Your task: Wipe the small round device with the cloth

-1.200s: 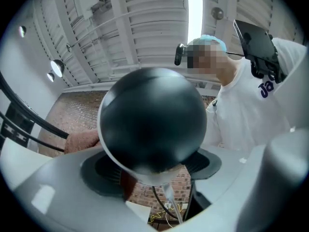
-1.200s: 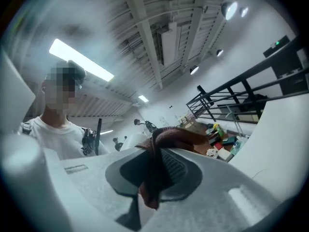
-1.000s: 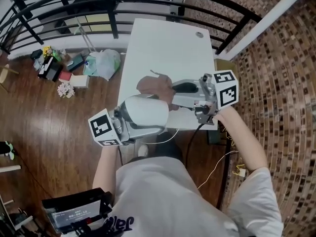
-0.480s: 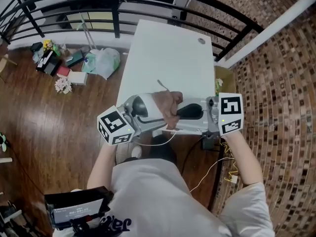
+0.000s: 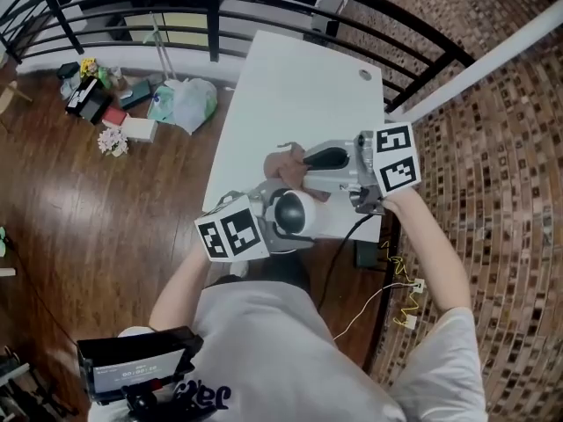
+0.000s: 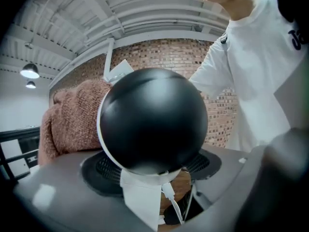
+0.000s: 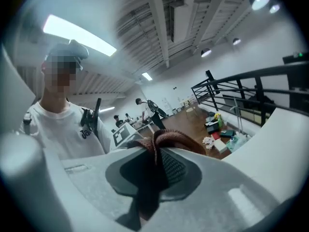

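The small round device (image 5: 289, 207), a white ball with a glossy black face, sits between the jaws of my left gripper (image 5: 283, 225) just above the near edge of the white table (image 5: 299, 86). In the left gripper view the device (image 6: 152, 122) fills the middle and the gripper (image 6: 154, 180) is shut on it, with a white tab and cable hanging below. My right gripper (image 5: 303, 167) comes in from the right, shut on the brown knitted cloth (image 5: 283, 161), which lies just beyond the device. The cloth (image 7: 164, 144) is pinched in the right gripper (image 7: 154, 166); it also shows as a cloth (image 6: 72, 115) against the device's left side.
A black railing (image 5: 264, 16) runs behind the table. Bags and boxes (image 5: 132, 104) lie on the wooden floor to the left. A brick wall (image 5: 493, 148) stands to the right. Cables (image 5: 387, 288) hang below the table's near right corner. A small round grommet (image 5: 365, 75) sits at the far right.
My left gripper has dropped and turned with the device, so its black face now shows. My right gripper swung toward me with the cloth, then back out over the table.
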Demonstrator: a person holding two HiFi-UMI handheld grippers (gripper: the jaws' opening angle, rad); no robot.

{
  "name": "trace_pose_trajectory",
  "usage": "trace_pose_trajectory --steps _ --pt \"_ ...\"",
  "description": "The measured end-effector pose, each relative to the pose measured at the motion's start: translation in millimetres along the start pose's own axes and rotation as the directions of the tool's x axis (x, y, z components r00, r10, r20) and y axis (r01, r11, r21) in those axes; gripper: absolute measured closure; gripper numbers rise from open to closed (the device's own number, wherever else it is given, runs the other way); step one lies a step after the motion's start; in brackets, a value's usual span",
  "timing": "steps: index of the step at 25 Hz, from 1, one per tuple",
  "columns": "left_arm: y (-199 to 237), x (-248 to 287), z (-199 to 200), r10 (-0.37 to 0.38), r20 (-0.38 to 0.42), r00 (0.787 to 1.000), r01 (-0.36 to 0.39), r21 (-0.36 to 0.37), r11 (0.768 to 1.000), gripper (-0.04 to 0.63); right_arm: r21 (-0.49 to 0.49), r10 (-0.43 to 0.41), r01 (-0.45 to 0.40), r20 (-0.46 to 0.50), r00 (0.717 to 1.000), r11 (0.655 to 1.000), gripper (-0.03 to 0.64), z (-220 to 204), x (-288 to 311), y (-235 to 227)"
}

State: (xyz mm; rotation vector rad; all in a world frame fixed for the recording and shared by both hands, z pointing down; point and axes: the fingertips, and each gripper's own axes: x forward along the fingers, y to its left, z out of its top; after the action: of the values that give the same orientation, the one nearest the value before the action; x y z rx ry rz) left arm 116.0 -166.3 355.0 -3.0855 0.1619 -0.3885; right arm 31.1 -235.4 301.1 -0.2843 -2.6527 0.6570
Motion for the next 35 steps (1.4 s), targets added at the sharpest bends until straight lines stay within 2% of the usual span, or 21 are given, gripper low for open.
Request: trace_pose_trajectory --steps 3,6,11,14,17,19,21,24,26,27,30,33,35 --pt "-3 3 -5 -0.007 0.015 1.000 0.008 -0.035 0.999 0.196 0.037 0.033 -0.033 0.012 0.999 0.999 0.581 -8 1 7" --pt "-3 5 -1 -0.005 0.071 0.997 0.011 -0.084 0.996 0.196 0.033 0.038 -0.040 0.034 0.999 0.999 0.581 -6 -9 16" --pt "9 3 -4 0.062 0.125 0.990 -0.034 -0.213 0.976 0.196 -0.025 0.024 -0.023 0.040 0.999 0.999 0.583 -3 -20 38" --pt "25 -3 -10 0.124 0.116 0.986 -0.084 -0.305 0.949 0.196 -0.087 0.016 -0.018 -0.023 1.000 0.996 0.583 -14 -10 60" --pt "38 -7 -16 0.163 0.087 0.983 -0.122 -0.357 0.926 0.196 -0.132 0.007 -0.023 -0.126 0.992 0.991 0.583 -43 11 75" --pt "42 -6 -23 0.166 0.034 0.986 -0.143 -0.353 0.924 0.196 -0.141 0.003 -0.028 -0.176 0.984 0.990 0.583 -60 21 77" --pt "42 -3 -30 0.152 -0.009 0.988 -0.145 -0.353 0.924 0.196 -0.124 0.018 -0.039 -0.168 0.986 0.991 0.583 -64 20 76" --pt "35 -3 -34 0.122 -0.051 0.991 -0.132 -0.331 0.934 0.196 -0.094 -0.006 0.005 -0.017 1.000 0.996 0.583 -31 -5 65" --pt "29 -4 -36 0.101 -0.092 0.991 -0.123 -0.279 0.952 0.196 -0.091 -0.095 0.103 0.083 0.992 0.991 0.583 1 -28 45" --pt "25 -3 -36 0.092 -0.109 0.990 -0.117 -0.251 0.961 0.196 -0.092 -0.140 0.149 0.100 0.985 0.985 0.583 11 -34 33" --pt "16 -1 -32 0.076 -0.142 0.987 -0.100 -0.173 0.980 0.196 -0.084 -0.191 0.194 0.044 0.981 0.977 0.581 12 -21 8" --pt "10 3 -32 0.056 -0.181 0.982 -0.082 -0.138 0.987 0.196 -0.083 -0.167 0.161 -0.059 0.984 0.983 0.581 -4 7 -4" --pt "9 5 -37 0.051 -0.207 0.977 -0.081 -0.139 0.987 0.196 -0.076 -0.122 0.115 -0.088 0.989 0.990 0.581 -8 12 -3"
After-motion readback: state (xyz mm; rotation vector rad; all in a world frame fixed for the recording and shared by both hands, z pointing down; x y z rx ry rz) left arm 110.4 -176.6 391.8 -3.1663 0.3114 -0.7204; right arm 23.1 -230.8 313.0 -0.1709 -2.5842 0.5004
